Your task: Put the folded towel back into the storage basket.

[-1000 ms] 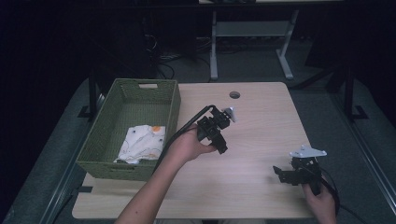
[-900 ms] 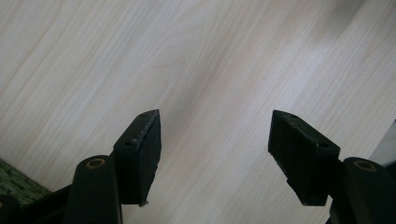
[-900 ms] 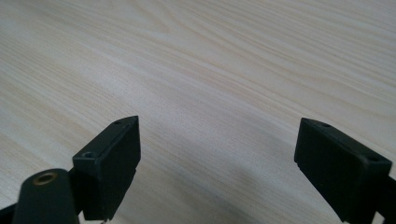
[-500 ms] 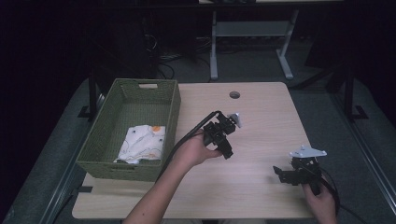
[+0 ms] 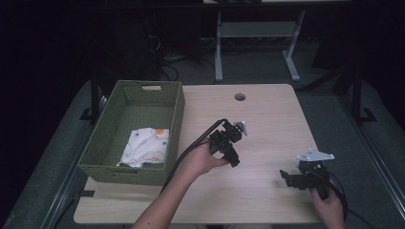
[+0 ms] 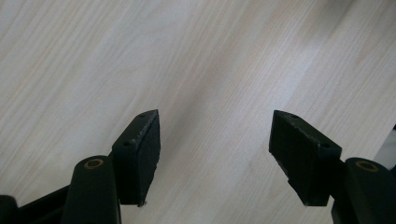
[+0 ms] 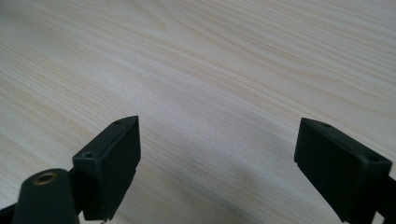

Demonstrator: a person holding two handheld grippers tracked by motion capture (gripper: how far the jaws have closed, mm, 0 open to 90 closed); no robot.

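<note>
The left gripper (image 5: 228, 145) hovers over the table (image 5: 267, 119) centre, jaws spread wide, holding nothing. The right gripper (image 5: 292, 177) sits near the 4 o'clock corner, equally wide and empty. A white patterned cloth (image 5: 144, 147) lies in the green basket (image 5: 177, 107) at 9 o'clock. Probable risk: the left gripper's cable (image 5: 191, 148) snagging the basket rim during a reach.
</note>
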